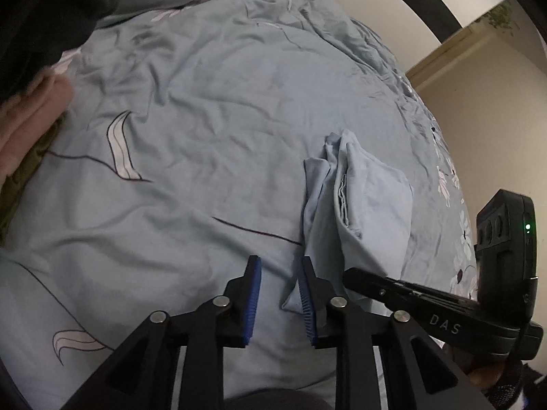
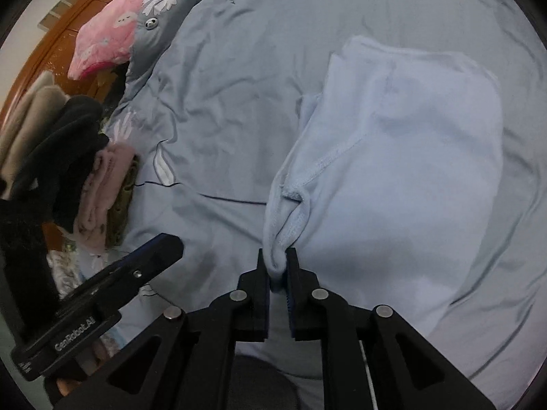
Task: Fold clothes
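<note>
A light blue garment (image 2: 403,157) lies partly folded on the blue floral bed cover (image 2: 222,102). My right gripper (image 2: 277,263) is shut on a bunched hem corner of the garment at its near left edge. In the left wrist view the same garment (image 1: 362,198) lies in a narrow bundle to the right. My left gripper (image 1: 281,273) is open and empty just above the cover, with its right finger beside the garment's near corner. The right gripper's body (image 1: 427,304) reaches in from the right there.
A stack of folded clothes, black (image 2: 65,143), pink (image 2: 102,184) and olive, sits at the left of the bed. A pink pillow (image 2: 106,44) lies at the head by a wooden headboard (image 2: 51,44). The bed edge and a wall (image 1: 495,119) are at right.
</note>
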Demonstrator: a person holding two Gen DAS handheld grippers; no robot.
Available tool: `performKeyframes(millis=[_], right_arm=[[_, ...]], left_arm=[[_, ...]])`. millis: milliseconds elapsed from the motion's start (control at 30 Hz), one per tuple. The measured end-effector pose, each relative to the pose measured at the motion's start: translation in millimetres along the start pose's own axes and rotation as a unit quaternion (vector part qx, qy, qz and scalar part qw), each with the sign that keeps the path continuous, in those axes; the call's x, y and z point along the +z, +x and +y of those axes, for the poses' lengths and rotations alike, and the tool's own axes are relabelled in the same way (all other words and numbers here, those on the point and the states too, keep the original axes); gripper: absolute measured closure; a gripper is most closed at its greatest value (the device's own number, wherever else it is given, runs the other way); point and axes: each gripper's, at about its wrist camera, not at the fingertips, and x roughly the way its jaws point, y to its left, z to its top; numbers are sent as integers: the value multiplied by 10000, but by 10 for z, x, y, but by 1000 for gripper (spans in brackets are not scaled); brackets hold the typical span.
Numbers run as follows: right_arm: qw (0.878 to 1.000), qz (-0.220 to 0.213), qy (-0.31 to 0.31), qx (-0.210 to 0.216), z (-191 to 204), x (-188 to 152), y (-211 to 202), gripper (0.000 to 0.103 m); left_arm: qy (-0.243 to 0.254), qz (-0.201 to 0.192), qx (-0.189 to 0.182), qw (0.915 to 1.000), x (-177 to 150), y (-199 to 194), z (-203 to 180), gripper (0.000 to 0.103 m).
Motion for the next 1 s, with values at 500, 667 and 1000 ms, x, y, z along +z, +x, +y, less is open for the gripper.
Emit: performKeyframes(millis=[500, 667, 1000], right_arm=[[9878, -550, 1442, 216, -1206, -433, -521, 69], [9852, -496, 1618, 276, -1335, -579, -472, 69], [9784, -434, 1908, 663, -1413, -733, -277, 58]], left_arm=[[767, 945, -162, 9924, 29, 793, -531, 65], [972, 1196, -187, 9879, -54, 832, -620, 99], [837, 1122, -155, 9900, -107, 707, -540, 95]])
